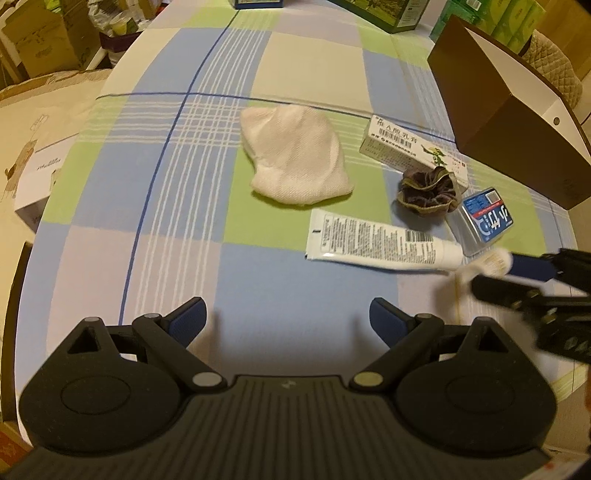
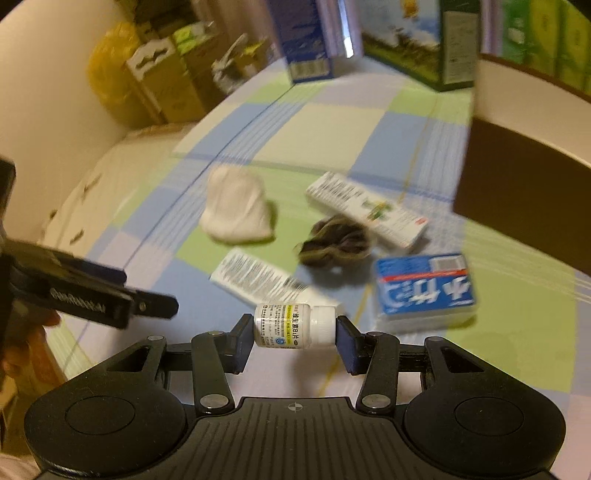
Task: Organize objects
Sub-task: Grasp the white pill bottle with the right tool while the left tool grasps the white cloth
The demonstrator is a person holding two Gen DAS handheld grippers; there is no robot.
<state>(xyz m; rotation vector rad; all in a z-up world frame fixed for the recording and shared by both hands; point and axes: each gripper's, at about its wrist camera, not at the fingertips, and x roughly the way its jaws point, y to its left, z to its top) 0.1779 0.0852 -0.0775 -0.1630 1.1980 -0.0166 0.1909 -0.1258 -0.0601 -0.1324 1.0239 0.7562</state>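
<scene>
In the right wrist view my right gripper (image 2: 294, 331) is shut on a small white pill bottle (image 2: 284, 325), held sideways above the checked tablecloth (image 2: 317, 136). Beyond it lie a white tube (image 2: 258, 277), a blue packet (image 2: 424, 288), a dark scrunchie (image 2: 336, 240), a long medicine box (image 2: 369, 210) and a white cloth (image 2: 236, 210). My left gripper (image 1: 288, 317) stands open over bare cloth, holding nothing. Ahead of it are the white cloth (image 1: 295, 158), tube (image 1: 384, 243), scrunchie (image 1: 428, 190), medicine box (image 1: 410, 147) and blue packet (image 1: 484, 218). The right gripper (image 1: 493, 274) enters from the right, blurred.
A brown open box (image 1: 517, 110) with white inner walls stands at the table's right side. Green and blue cartons (image 1: 388, 14) line the far edge. A white box (image 1: 33, 173) sits off the table's left edge. A hand (image 2: 22, 350) holds the left gripper.
</scene>
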